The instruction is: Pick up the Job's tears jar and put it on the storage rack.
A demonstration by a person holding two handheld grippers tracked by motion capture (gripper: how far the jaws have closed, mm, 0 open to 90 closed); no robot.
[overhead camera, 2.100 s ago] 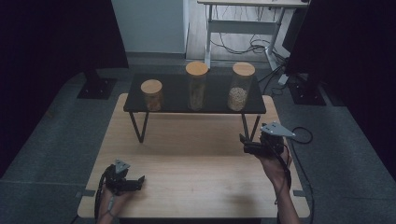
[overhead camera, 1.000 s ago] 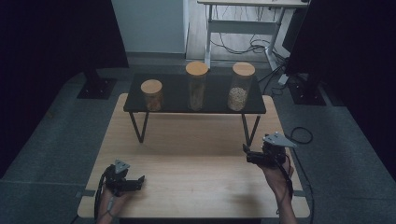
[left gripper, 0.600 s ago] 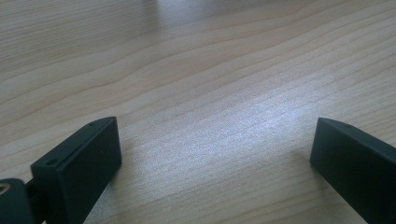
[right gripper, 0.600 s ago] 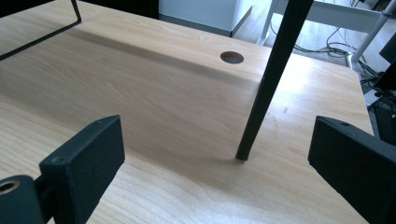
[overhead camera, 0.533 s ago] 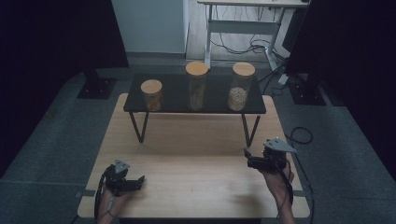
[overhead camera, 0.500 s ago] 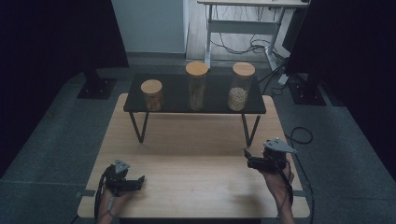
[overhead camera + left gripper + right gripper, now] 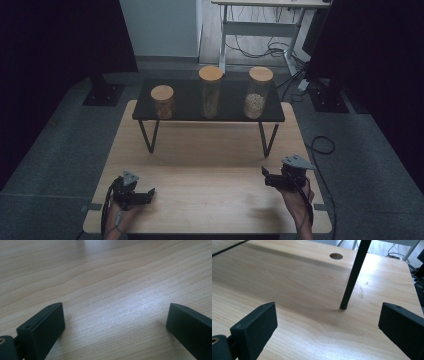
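Three glass jars with wooden lids stand on a low black shelf (image 7: pixel 186 113): a short jar (image 7: pixel 162 101) at the left, a tall jar (image 7: pixel 210 92) in the middle and a jar with pale contents (image 7: pixel 258 93) at the right. My left gripper (image 7: pixel 149 195) rests near the table's front left corner, open over bare wood (image 7: pixel 115 322). At the front right my right gripper (image 7: pixel 265 177) is low over the table and open. Its jaws have just been opening, with nothing between them (image 7: pixel 327 322). It faces a black shelf leg (image 7: pixel 352 277).
The wooden table (image 7: pixel 210 165) carries the shelf at its far half. A round hole (image 7: pixel 336 256) is in the tabletop beyond the shelf leg. Dark stands and a cable (image 7: pixel 322 145) lie on the grey floor around the table.
My right gripper has sunk toward the table and come nearer the front edge. The left gripper has stayed where it was.
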